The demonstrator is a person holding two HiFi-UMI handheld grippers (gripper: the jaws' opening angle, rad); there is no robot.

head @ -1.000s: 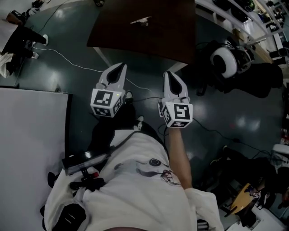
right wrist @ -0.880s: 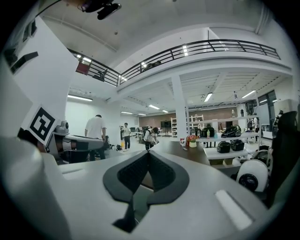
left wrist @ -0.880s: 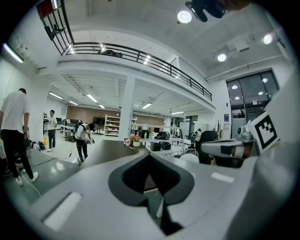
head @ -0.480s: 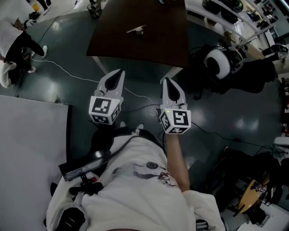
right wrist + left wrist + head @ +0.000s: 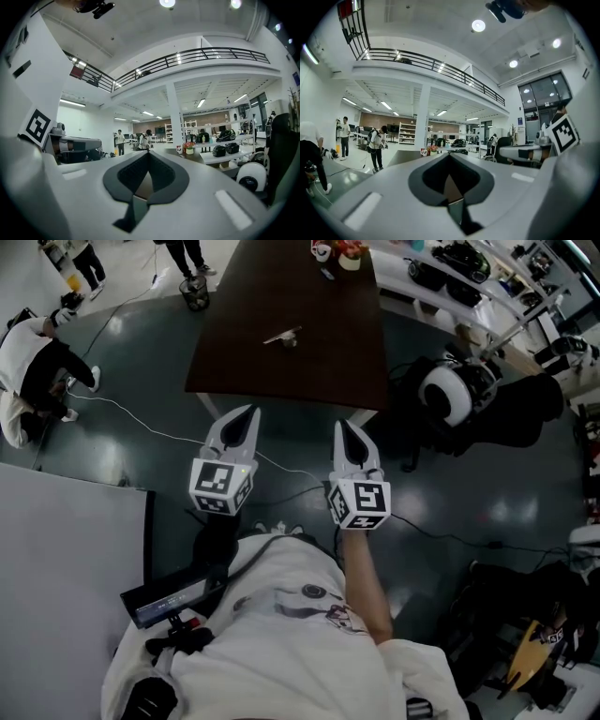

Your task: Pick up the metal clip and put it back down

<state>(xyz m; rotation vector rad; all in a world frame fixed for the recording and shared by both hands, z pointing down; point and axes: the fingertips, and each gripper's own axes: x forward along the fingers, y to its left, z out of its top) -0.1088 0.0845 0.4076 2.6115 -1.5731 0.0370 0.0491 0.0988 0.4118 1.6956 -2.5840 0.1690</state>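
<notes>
The metal clip point(image 5: 282, 337) lies on the dark brown table point(image 5: 309, 371), in the head view, near the middle of the tabletop. Both grippers hang in the air in front of the table's near edge, side by side and pointing at it. My left gripper point(image 5: 246, 416) is shut with nothing in it. My right gripper point(image 5: 346, 427) is shut and empty too. In the left gripper view the jaws point(image 5: 449, 155) meet in front of the table. The right gripper view shows the same closed tips point(image 5: 148, 153). Neither gripper touches the clip.
A crouching person point(image 5: 33, 371) is on the floor at the left, with a white cable point(image 5: 141, 432) running past. A white panel point(image 5: 66, 568) stands at my left. A round white device point(image 5: 448, 395) and dark bags sit right of the table. Cups point(image 5: 342, 251) stand at the table's far end.
The head view has lifted, so more of the table and its far end now show. Both grippers stay shut, side by side, and sit a little nearer the table's near edge.
</notes>
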